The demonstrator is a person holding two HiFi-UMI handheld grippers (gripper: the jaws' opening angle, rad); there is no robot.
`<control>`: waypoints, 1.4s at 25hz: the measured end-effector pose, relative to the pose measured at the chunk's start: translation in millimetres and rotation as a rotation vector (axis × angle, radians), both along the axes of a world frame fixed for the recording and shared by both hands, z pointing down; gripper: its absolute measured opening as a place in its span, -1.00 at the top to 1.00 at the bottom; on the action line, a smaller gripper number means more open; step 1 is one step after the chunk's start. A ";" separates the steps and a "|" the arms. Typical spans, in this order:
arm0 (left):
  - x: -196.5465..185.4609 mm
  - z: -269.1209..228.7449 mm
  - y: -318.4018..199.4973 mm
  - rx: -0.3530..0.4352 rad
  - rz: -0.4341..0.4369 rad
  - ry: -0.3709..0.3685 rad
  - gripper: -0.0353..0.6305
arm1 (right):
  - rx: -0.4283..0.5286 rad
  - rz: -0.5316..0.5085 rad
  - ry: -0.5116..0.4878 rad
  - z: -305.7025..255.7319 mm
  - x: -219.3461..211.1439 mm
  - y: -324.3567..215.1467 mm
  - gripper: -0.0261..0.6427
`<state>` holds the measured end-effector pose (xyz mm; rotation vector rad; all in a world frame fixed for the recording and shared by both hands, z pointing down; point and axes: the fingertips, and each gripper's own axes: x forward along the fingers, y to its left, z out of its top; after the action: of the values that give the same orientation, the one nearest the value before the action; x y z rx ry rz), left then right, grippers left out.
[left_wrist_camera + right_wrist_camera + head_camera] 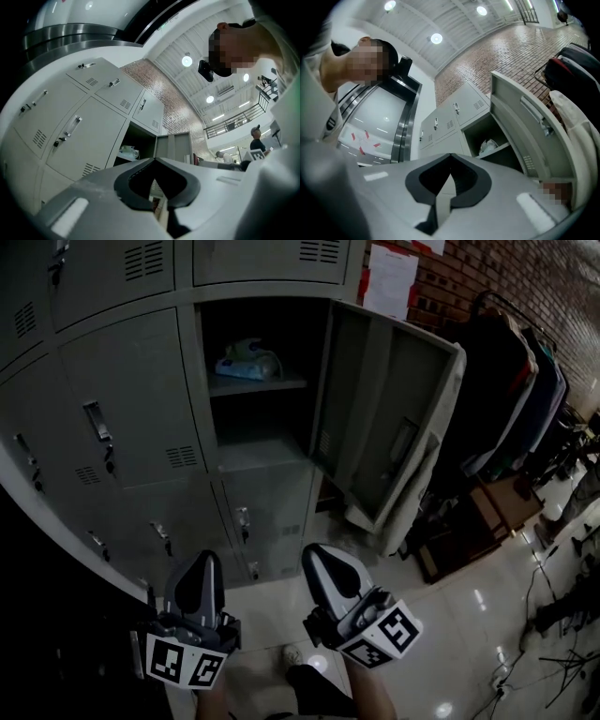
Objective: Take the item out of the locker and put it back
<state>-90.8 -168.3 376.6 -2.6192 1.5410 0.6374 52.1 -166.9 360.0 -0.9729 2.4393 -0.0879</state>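
The item, a pale blue and white packet [248, 365], lies on the upper shelf of the open locker [258, 385]. The locker's grey door [394, 418] swings out to the right. Both grippers hang low in front of the lockers, well below and short of the shelf. My left gripper [208, 557] is shut with nothing in it, and so is my right gripper [314, 549]. In the left gripper view, the packet [127, 152] shows just above the meeting jaws [154, 159]. The right gripper view has the packet [489, 146] to the right of the closed jaws [450, 154].
Closed grey lockers [131, 409] fill the left and the row below. A rack of dark coats [511, 399] stands right of the open door against a brick wall [469, 277]. Cables [562, 634] lie on the glossy tiled floor [469, 615]. A person [255, 138] stands far off.
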 end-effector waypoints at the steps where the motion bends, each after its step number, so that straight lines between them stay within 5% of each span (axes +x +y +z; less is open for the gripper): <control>1: -2.3 8.2 16.5 -0.007 0.000 0.003 0.88 | -0.010 -0.005 -0.002 8.5 -3.2 16.4 0.92; 7: -15.3 32.4 155.7 -0.007 0.003 0.019 0.88 | -0.019 -0.031 -0.018 30.2 -20.5 154.7 0.92; 16: -35.4 -19.5 373.7 0.006 0.000 0.019 0.88 | -0.038 0.030 -0.069 -19.8 -26.6 367.8 0.92; 21: -26.7 -65.3 426.7 0.043 0.018 0.029 0.88 | -0.007 0.008 -0.071 -62.7 -23.4 423.4 0.92; 35: 8.4 -62.9 475.9 0.034 0.021 0.040 0.88 | -0.037 0.019 0.022 -57.4 -6.3 477.5 0.92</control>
<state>-82.4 307.6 313.7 -2.6172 1.5011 0.7148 45.9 310.6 302.6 -1.0177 2.4558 -0.1167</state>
